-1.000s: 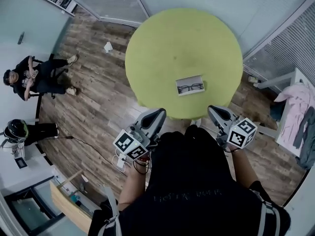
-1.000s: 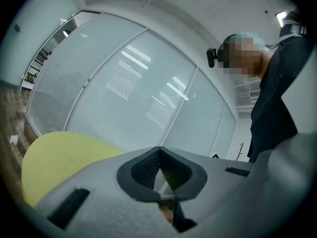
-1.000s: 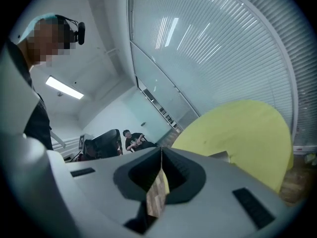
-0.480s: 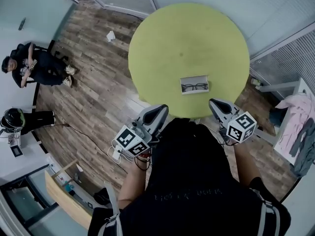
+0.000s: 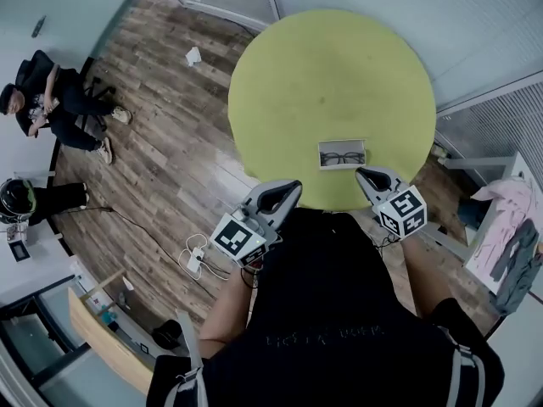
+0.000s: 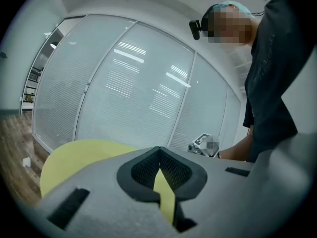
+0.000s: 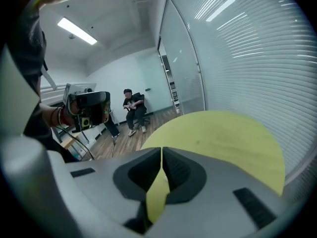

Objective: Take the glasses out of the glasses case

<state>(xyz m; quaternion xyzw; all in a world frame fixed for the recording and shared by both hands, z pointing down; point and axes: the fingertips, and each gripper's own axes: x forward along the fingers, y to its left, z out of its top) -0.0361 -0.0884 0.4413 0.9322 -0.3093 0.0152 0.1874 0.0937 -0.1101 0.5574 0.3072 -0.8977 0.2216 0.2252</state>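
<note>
An open white glasses case (image 5: 341,154) lies near the front edge of the round yellow-green table (image 5: 331,66), with black-framed glasses (image 5: 342,157) inside it. My right gripper (image 5: 366,175) hovers at the table edge just right of and below the case, jaws shut and empty. My left gripper (image 5: 288,191) is held off the table's front-left edge, also shut on nothing. In the left gripper view the left gripper (image 6: 159,150) has its jaws pressed together over the table (image 6: 84,155). The right gripper (image 7: 162,150) likewise points across the table (image 7: 223,133). Neither gripper view shows the case.
A seated person (image 5: 51,100) and a second one (image 5: 25,202) are at the left on the wood floor. Cables and a power strip (image 5: 197,257) lie near my feet. Glass walls with blinds (image 6: 133,93) ring the table. Clothes (image 5: 507,227) lie on a white desk at the right.
Both grippers have come forward toward the table. The right gripper's tip now sits close beside the case; the left has risen to the table's edge. Both stay shut.
</note>
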